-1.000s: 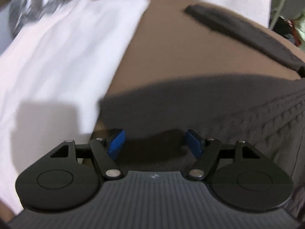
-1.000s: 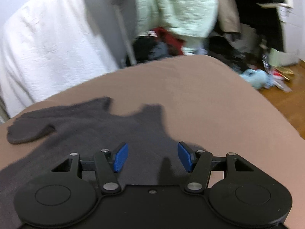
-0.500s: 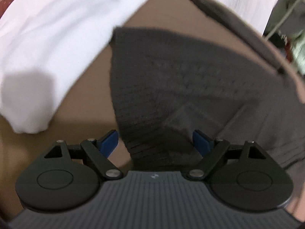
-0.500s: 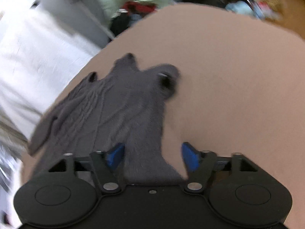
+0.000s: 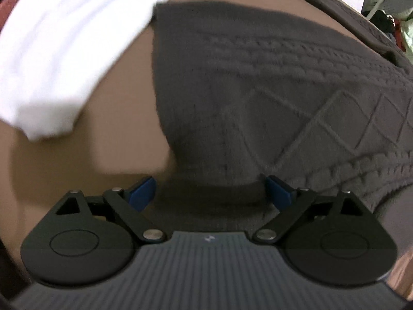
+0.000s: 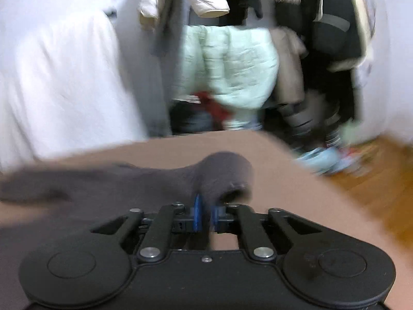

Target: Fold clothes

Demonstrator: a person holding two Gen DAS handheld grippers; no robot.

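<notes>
A brown bedsheet (image 5: 124,98) is covering the surface on which the work is happening, and in the right wrist view a crowded rack of hanging coats (image 6: 258,13) with a pale green quilted jacket (image 6: 232,69) is filling the background beyond the fingers, blurred. A wooden floor (image 6: 374,180) is showing off to the right of the fingers, past the edge of the sheet.

The grey cable-knit sweater (image 5: 258,90) is lying spread on the sheet, stretching ahead of the left gripper (image 5: 210,193) and away to the right of its fingers; its ribbed hem is sitting directly between them. The left jaws are standing wide apart and are opening further, their blue pads at either side of the hem with the pads not pressing on the cloth. A white pillow or duvet (image 5: 64,51) is lying ahead and to the left of these fingers, just beside the sweater's far left corner.

The right gripper (image 6: 205,217) is clamping together on a bunched fold of the sweater (image 6: 224,173), the blue pads nearly meeting with grey knit pinched between them. The gathered cloth is humping up just ahead of the fingertips, and the rest of the garment is trailing off low to the left of them across the sheet. White bedding (image 6: 64,82) is piling up far ahead on the left.
</notes>
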